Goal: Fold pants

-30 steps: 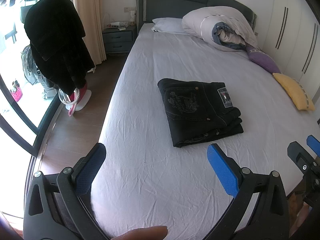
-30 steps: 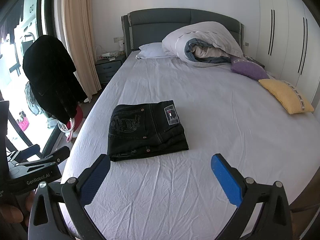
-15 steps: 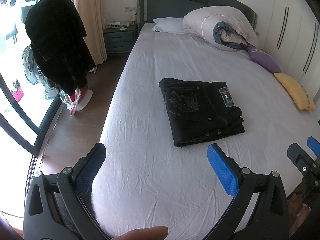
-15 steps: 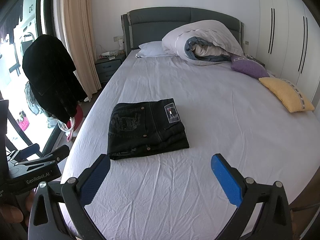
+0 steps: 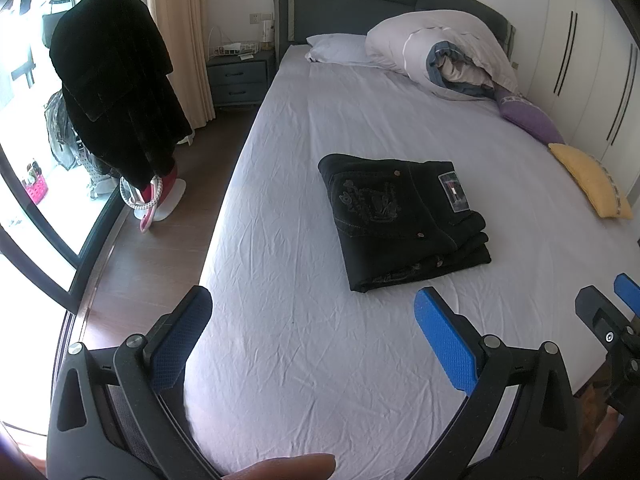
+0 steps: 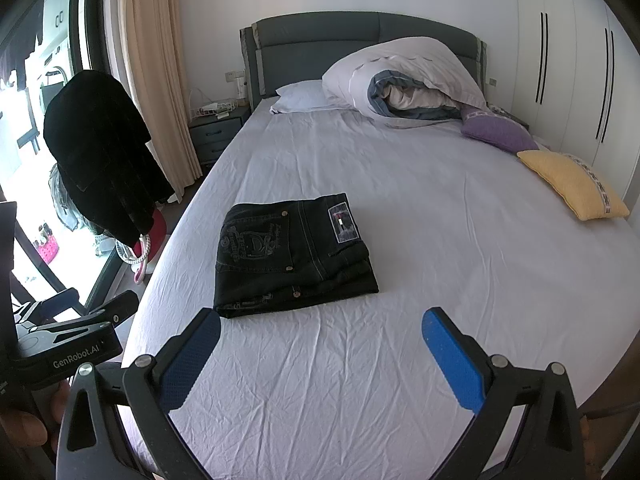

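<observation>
- The black jeans (image 5: 404,220) lie as a folded stack on the bed (image 5: 320,360), toward its left edge and about midway along it, so the folding looks finished.
- The left gripper (image 5: 312,324) is spread wide and holds nothing; the right gripper (image 6: 320,344) is equally wide and empty. Both hover over the foot end, apart from the jeans.
- Risk: reaching in again could snag the top layer (image 6: 280,240) and drag the stack askew.
- The layered edges (image 5: 460,252) facing the foot corner look loose; a nudge there would spill them.
- A push toward the left edge could slide the denim off the smooth sheet.
</observation>
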Demonstrator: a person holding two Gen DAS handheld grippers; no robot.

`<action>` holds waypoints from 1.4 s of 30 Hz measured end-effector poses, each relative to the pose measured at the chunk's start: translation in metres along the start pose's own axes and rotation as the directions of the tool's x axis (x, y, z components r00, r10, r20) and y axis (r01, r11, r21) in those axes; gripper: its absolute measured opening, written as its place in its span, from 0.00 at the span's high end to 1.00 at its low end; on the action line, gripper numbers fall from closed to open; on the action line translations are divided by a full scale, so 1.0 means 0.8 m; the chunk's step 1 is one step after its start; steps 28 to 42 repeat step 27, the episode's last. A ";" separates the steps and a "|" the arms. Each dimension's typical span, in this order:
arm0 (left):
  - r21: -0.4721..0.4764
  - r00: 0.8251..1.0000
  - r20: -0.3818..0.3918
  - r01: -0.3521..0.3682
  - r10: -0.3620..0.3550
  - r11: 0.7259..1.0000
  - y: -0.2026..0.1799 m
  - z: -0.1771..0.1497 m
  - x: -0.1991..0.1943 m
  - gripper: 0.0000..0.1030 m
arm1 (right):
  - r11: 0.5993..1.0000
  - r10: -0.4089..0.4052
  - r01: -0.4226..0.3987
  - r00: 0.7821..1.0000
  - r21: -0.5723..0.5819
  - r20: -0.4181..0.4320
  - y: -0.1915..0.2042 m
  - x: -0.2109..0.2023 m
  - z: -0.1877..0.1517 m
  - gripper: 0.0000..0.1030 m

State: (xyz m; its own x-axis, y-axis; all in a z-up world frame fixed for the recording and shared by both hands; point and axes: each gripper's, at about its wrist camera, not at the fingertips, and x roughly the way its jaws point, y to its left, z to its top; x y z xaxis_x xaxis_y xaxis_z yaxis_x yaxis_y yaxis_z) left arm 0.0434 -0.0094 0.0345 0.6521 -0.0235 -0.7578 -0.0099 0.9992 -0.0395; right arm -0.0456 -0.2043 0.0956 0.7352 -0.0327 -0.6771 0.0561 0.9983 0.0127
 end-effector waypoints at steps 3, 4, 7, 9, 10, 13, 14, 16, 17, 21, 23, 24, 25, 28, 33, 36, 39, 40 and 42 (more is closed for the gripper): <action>0.001 1.000 -0.001 -0.001 0.001 1.000 0.000 0.000 0.001 0.00 | 1.000 0.000 0.000 1.000 -0.001 0.000 -0.001 0.000 0.002 0.00; 0.000 1.000 -0.001 0.000 0.000 1.000 0.000 0.001 0.000 0.00 | 1.000 0.000 0.000 1.000 -0.001 -0.001 -0.001 0.000 0.001 0.00; 0.001 1.000 -0.001 -0.001 0.001 1.000 0.000 0.001 0.000 0.00 | 1.000 0.000 0.000 1.000 0.000 -0.001 -0.002 0.000 0.001 0.00; 0.000 1.000 -0.002 0.000 0.000 1.000 0.000 0.000 0.000 0.00 | 1.000 0.000 0.000 1.000 0.000 -0.001 -0.002 0.000 0.002 0.00; 0.000 1.000 -0.002 -0.001 0.001 1.000 0.000 0.000 0.000 0.00 | 1.000 0.001 -0.001 1.000 0.000 -0.002 -0.002 0.000 0.002 0.00; -0.002 1.000 -0.006 -0.001 0.001 1.000 0.002 -0.006 0.001 0.00 | 1.000 0.001 -0.001 1.000 0.001 -0.002 -0.003 0.000 0.002 0.00; -0.003 1.000 -0.008 0.000 0.000 1.000 0.003 -0.008 0.002 0.00 | 1.000 0.001 -0.001 1.000 0.002 -0.003 -0.002 0.000 0.001 0.00; -0.002 1.000 -0.011 0.000 0.000 1.000 0.005 -0.010 0.002 0.00 | 1.000 0.002 -0.002 1.000 0.003 -0.003 -0.003 0.000 0.001 0.00; -0.002 1.000 -0.012 -0.001 0.001 1.000 0.006 -0.011 0.003 0.00 | 1.000 0.002 -0.002 1.000 0.002 -0.003 -0.004 0.000 0.001 0.00; 0.001 1.000 -0.017 0.000 0.000 1.000 0.009 -0.011 0.005 0.00 | 1.000 0.002 -0.002 1.000 0.004 -0.005 -0.002 -0.001 -0.002 0.00; 0.002 1.000 -0.017 0.002 -0.002 1.000 0.010 -0.010 0.006 0.00 | 1.000 0.003 -0.003 1.000 0.006 -0.007 -0.002 -0.002 -0.004 0.00; 0.005 1.000 -0.017 -0.001 0.001 1.000 0.009 -0.008 0.006 0.00 | 1.000 0.003 -0.003 1.000 0.008 -0.007 -0.001 -0.003 -0.007 0.00; 0.009 1.000 -0.015 -0.008 0.008 1.000 0.009 -0.009 0.006 0.00 | 1.000 0.003 -0.003 1.000 0.009 -0.008 0.002 -0.004 -0.011 0.00; 0.008 1.000 -0.019 -0.009 0.009 1.000 0.010 -0.009 0.007 0.00 | 1.000 0.004 -0.004 1.000 0.015 -0.010 0.000 -0.007 -0.016 0.00; 0.008 1.000 -0.019 -0.009 0.009 1.000 0.010 -0.009 0.007 0.00 | 1.000 0.004 -0.004 1.000 0.015 -0.010 0.000 -0.007 -0.016 0.00; 0.008 1.000 -0.019 -0.009 0.009 1.000 0.010 -0.009 0.007 0.00 | 1.000 0.004 -0.004 1.000 0.015 -0.010 0.000 -0.007 -0.016 0.00; 0.008 1.000 -0.019 -0.009 0.009 1.000 0.010 -0.009 0.007 0.00 | 1.000 0.004 -0.004 1.000 0.015 -0.010 0.000 -0.007 -0.016 0.00; 0.008 1.000 -0.019 -0.009 0.009 1.000 0.010 -0.009 0.007 0.00 | 1.000 0.004 -0.004 1.000 0.015 -0.010 0.000 -0.007 -0.016 0.00; 0.008 1.000 -0.019 -0.009 0.009 1.000 0.010 -0.009 0.007 0.00 | 1.000 0.004 -0.004 1.000 0.015 -0.010 0.000 -0.007 -0.016 0.00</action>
